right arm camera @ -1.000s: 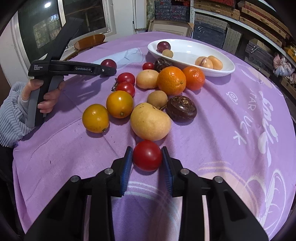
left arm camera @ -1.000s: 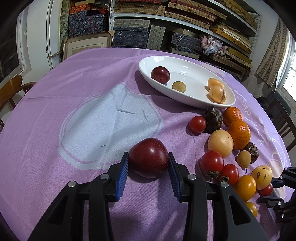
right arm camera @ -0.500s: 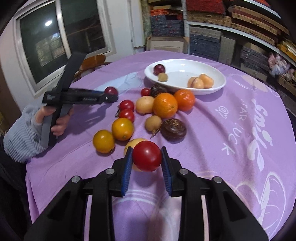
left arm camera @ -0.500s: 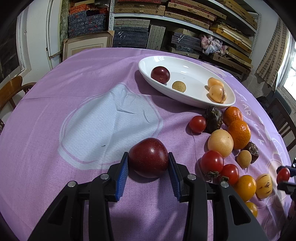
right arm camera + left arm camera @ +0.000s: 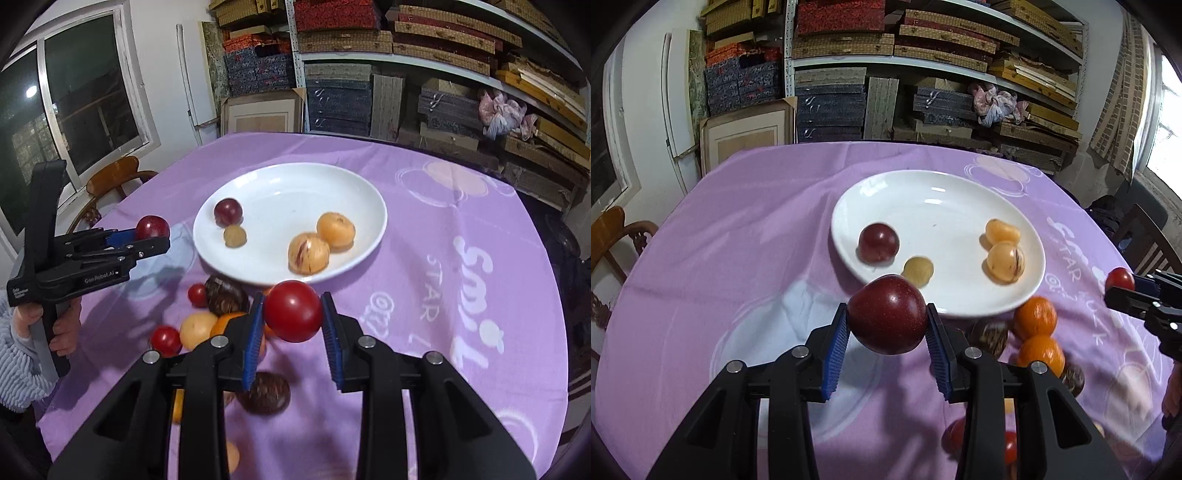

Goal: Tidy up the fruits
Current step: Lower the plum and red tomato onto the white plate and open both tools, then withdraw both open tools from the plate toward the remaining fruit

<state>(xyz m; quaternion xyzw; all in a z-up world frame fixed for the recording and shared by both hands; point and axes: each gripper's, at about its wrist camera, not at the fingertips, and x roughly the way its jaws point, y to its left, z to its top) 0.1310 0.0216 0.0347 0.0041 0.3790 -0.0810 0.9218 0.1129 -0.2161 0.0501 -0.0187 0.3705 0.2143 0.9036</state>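
Note:
My left gripper (image 5: 886,326) is shut on a dark red plum (image 5: 887,314), held in the air just short of the white oval plate (image 5: 945,192). My right gripper (image 5: 291,314) is shut on a red tomato (image 5: 292,311), also lifted, near the plate's (image 5: 295,181) front rim. The plate holds another plum (image 5: 878,242), a small tan fruit (image 5: 917,271) and two pale orange fruits (image 5: 1004,258). In the right wrist view the left gripper (image 5: 151,236) with its plum (image 5: 152,227) hangs left of the plate. The right gripper (image 5: 1123,286) shows at the left wrist view's right edge.
Loose fruit lies on the purple cloth (image 5: 461,229) below the grippers: oranges (image 5: 1034,317), dark brown fruits (image 5: 225,295), small red tomatoes (image 5: 166,339), a yellow fruit (image 5: 197,328). Wooden chairs (image 5: 110,181) stand at the table's edge. Shelves of boxes (image 5: 923,74) fill the back wall.
Both grippers have risen off the cloth with their fruit and moved toward the plate. The plate now looks nearer and more from above in both views.

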